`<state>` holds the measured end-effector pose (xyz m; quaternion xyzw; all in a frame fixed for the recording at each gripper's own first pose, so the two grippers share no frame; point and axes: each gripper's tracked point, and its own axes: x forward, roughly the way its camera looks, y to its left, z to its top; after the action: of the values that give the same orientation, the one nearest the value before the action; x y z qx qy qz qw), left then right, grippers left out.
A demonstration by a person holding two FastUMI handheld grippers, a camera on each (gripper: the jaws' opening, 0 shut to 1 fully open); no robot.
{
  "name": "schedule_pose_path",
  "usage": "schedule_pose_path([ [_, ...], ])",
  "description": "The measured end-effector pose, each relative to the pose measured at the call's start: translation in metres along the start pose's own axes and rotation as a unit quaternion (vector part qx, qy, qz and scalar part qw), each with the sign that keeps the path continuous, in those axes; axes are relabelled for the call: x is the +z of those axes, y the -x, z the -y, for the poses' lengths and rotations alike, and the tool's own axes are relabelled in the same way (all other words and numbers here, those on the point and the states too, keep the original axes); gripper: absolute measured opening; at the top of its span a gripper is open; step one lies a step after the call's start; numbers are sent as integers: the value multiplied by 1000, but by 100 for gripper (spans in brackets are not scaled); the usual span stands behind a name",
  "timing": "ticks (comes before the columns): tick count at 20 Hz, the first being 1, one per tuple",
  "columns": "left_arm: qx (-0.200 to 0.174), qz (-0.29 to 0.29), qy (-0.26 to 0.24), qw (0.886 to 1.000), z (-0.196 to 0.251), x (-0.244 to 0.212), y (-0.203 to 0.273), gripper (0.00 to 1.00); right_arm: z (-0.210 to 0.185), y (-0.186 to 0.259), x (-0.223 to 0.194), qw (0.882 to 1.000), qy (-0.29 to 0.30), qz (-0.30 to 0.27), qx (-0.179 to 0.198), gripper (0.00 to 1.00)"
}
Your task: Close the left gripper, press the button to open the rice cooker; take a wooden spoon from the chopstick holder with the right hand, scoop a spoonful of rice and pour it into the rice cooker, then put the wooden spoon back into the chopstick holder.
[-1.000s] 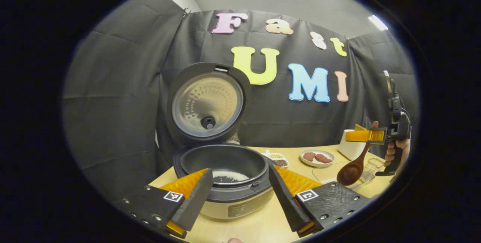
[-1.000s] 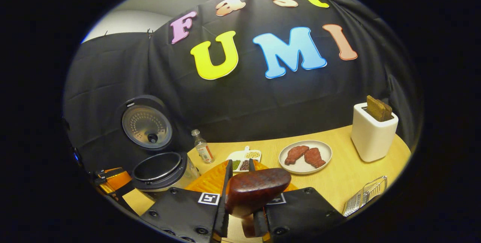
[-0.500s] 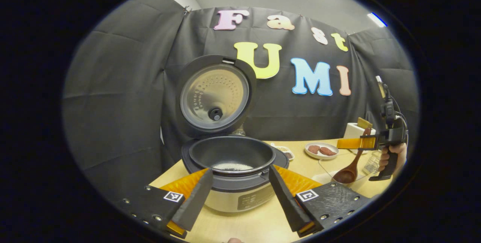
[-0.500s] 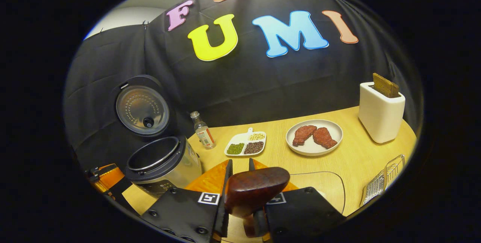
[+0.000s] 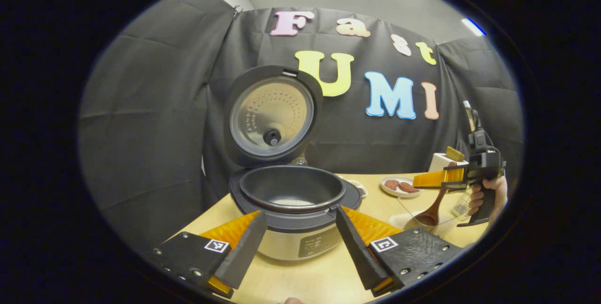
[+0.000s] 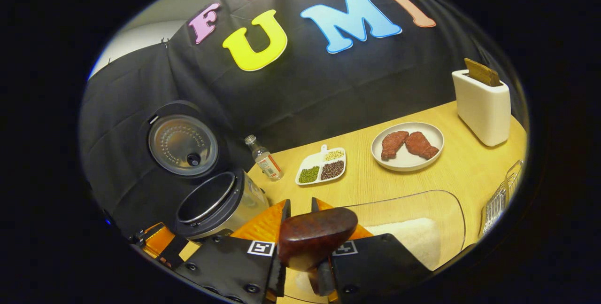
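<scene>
left gripper (image 5: 297,240): jaws apart, holding nothing, hovering just in front of the rice cooker (image 5: 295,219).
right gripper (image 6: 300,243): jaws clamped on the wooden spoon (image 6: 315,237), handle pinched between both fingers. In the left gripper view it sits off to the right (image 5: 443,179), held by a hand (image 5: 488,190).
wooden spoon: bowl points down (image 5: 429,212) into the clear rice container (image 5: 422,210); whether it touches the rice (image 6: 413,243) – cannot tell.
rice container: transparent bin (image 6: 422,200), white rice in the bottom, on the table (image 6: 366,186) directly under the right gripper.
rice cooker: lid (image 5: 272,113) up, standing near vertical; dark inner pot (image 5: 292,186) exposed, a thin layer of white grains at the bottom. Left end of the table.
wire rack: metal, at the right edge of the table (image 6: 500,196).
mid table: small bottle (image 6: 264,158) beside the cooker, divided dish of beans (image 6: 323,167), plate with two meat pieces (image 6: 407,145).
far right: white holder (image 6: 482,102) with a brown slab sticking out the top.
</scene>
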<state>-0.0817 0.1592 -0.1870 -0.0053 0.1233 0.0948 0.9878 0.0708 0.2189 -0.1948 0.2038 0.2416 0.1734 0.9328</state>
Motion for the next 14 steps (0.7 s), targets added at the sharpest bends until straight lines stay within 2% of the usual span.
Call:
schedule_pose_path([
  [5,-2,5,-3,1000,2,4,9,92,8,-3,2,997,-69,-17,11,27],
  [8,-18,4,17,1000,13,6,13,93,15,-2,4,993,-113,-28,16,26],
  [14,-1,15,5,1000,5,16,20,92,42,-2,14,981,-193,-27,13,25],
])
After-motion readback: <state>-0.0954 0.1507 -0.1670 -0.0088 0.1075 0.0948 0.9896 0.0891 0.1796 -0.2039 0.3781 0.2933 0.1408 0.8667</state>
